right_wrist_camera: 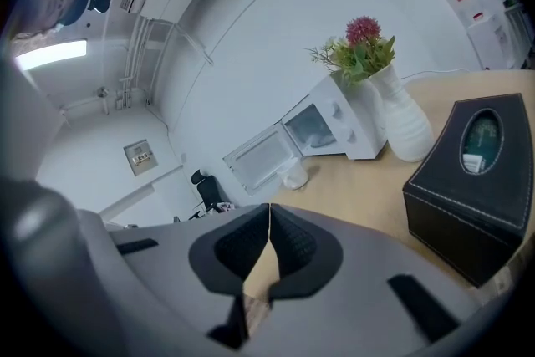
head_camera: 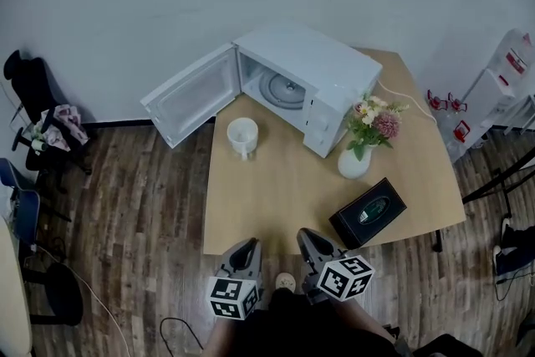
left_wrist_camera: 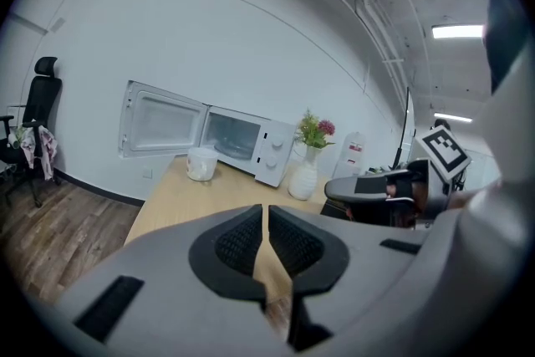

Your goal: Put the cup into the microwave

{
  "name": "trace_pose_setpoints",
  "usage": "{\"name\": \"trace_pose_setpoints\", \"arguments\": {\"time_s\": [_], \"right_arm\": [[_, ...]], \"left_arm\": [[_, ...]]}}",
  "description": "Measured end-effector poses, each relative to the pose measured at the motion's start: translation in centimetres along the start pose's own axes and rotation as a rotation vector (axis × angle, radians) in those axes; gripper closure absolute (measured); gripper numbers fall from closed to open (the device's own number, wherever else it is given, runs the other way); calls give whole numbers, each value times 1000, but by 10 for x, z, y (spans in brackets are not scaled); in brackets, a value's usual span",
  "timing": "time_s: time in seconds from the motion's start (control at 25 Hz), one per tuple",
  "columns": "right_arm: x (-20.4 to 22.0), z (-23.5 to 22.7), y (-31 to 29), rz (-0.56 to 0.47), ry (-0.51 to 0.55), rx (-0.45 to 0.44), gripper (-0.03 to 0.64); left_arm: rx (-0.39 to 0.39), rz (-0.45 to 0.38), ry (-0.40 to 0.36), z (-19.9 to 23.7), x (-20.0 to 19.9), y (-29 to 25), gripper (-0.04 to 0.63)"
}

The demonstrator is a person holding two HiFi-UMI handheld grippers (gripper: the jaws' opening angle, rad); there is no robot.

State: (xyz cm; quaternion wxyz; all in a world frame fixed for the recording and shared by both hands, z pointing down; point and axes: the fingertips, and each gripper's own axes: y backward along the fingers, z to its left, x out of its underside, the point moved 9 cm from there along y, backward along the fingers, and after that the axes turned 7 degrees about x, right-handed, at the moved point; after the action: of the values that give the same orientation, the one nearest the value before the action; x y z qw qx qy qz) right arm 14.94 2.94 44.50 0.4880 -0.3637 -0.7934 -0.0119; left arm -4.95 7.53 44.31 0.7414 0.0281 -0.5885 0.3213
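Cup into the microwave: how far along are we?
Done: the microwave has its door open, and only its glass plate shows inside. In hand: nothing. The left tongs and right tongs are both shut and empty, at the near edge of the table. Left: grasp the cup, which stands on the table in front of the opening, and set it inside.

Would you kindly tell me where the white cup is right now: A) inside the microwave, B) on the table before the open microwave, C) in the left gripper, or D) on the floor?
B: the cup stands on the table, just outside the microwave, whose door is open.
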Motion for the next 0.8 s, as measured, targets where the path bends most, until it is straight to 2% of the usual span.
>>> {"name": "trace_pose_setpoints", "arguments": {"time_s": [0.36,0.8], "right_arm": [[-24,-23,-25,17,39,-43,623],[-18,-28,-9,-10,-6,-59,623]], "left_arm": [[-62,-34,2,7,-9,-34,589],[-122,-11,-41,4,-13,-31,588]]}}
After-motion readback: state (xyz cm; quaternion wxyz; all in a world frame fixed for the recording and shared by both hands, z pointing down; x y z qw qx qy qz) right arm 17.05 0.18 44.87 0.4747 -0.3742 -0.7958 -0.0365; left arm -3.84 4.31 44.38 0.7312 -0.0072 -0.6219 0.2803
